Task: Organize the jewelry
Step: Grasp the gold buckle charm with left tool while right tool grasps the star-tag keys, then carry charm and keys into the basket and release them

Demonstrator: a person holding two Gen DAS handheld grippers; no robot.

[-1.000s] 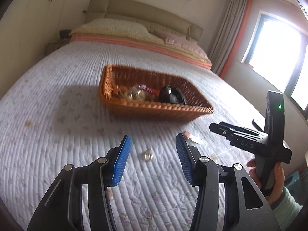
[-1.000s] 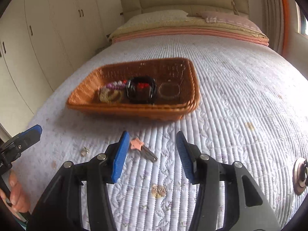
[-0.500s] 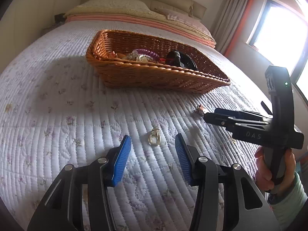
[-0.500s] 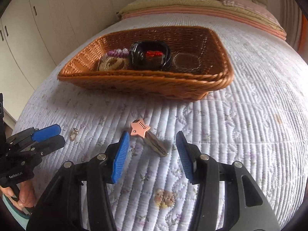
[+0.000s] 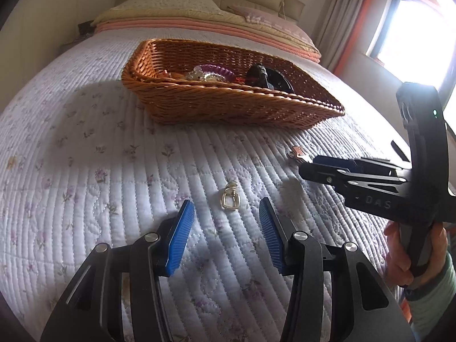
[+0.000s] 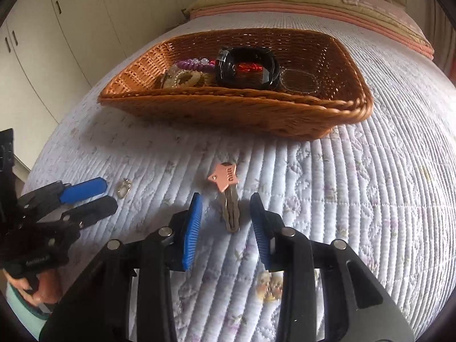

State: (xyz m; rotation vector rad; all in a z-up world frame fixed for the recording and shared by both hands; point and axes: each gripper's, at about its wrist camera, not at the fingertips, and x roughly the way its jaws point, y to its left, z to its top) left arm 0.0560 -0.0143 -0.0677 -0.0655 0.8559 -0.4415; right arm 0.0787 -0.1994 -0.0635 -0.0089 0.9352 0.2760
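Observation:
A small gold clasp (image 5: 229, 198) lies on the quilt just ahead of my open left gripper (image 5: 226, 213); it also shows in the right wrist view (image 6: 124, 188). A hair clip with a pink star head (image 6: 228, 192) lies between the blue pads of my open right gripper (image 6: 225, 208), its tail between the fingertips; it shows in the left wrist view (image 5: 297, 153) too. A wicker basket (image 5: 228, 105) (image 6: 233, 108) beyond holds a purple bead bracelet (image 6: 193, 64), a pale bracelet (image 6: 185, 79) and a black band (image 6: 245, 67).
The quilted bedspread (image 5: 85, 171) covers the whole bed. Pillows (image 5: 171, 5) and a headboard are at the far end. White wardrobes (image 6: 57, 28) stand left, a bright window (image 5: 413, 34) right. The left gripper shows at the right wrist view's left edge (image 6: 85, 196).
Both grippers have moved down and forward, close to the quilt. The gold clasp now lies just off the left fingertips, and the star clip's tail lies between the right pads.

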